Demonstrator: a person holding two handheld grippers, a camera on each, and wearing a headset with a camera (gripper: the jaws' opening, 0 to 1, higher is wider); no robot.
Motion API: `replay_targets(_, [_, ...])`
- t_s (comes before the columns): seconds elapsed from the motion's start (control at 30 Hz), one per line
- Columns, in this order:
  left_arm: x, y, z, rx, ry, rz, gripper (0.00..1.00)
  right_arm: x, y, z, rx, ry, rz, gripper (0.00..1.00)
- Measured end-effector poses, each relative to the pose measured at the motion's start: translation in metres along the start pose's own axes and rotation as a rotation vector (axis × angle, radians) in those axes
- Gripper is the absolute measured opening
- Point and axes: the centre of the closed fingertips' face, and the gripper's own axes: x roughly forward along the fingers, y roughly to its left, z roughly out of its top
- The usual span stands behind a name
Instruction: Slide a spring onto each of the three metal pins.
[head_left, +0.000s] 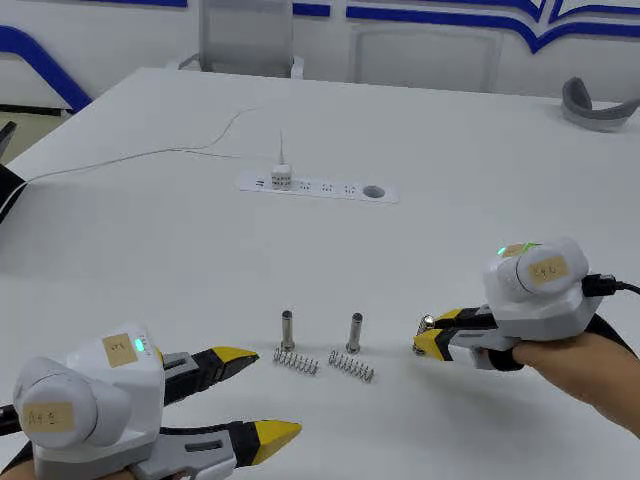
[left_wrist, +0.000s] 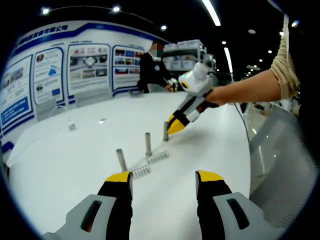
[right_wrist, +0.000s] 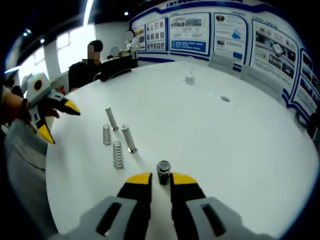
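White surface (head_left: 150, 250), seen from above, with 2 hand-held tools at its near edge. The first pin (head_left: 287, 330) and the second pin (head_left: 355, 332) stand upright side by side, near each other and both bare. The first spring (head_left: 296, 361) lies just in front of the first pin. The second spring (head_left: 351, 366) lies just in front of the second.

The left tool (head_left: 262, 395) hangs low at the near left with its yellow-tipped jaws spread wide, gripping nothing and pointing toward the pins. The right tool (head_left: 428, 343) is off to the right with its jaws pressed in on the third pin (right_wrist: 163, 172). This pin looks wound with a coil, probably a spring already on it, though that is too small to confirm.

As for risks, the loose springs are thin and round. A pinch that lands off-centre could send one rolling or flicking across the surface. The 2 standing pins look top-heavy on small bases, so a nudge from the wide-open left jaws could tip one over. The third pin could slip or topple if it is let go while tilted.

A tan paper label (head_left: 120, 349) on the left tool and another tan label (head_left: 548, 268) on the right tool carry handwriting too small to read. Wall posters (left_wrist: 90, 65) have blue headings, and their text is also illegible. A white power strip (head_left: 318, 186) lies well beyond the pins.
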Motion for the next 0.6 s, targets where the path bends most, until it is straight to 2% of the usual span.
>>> replay_targets(0.2, [0.0, 0.0, 0.0, 0.002, -0.001, 0.0, 0.52, -0.004, 0.008, -0.013, 0.014, 0.013, 0.005, 0.16])
replay_targets(0.37, [0.001, -0.001, 0.001, 0.006, -0.001, -0.003, 0.51, -0.006, 0.017, -0.018, 0.018, 0.014, 0.016, 0.16])
replay_targets(0.6, [0.002, -0.002, 0.002, 0.01, -0.001, -0.008, 0.51, 0.0, 0.037, -0.011, -0.005, 0.005, 0.054, 0.16])
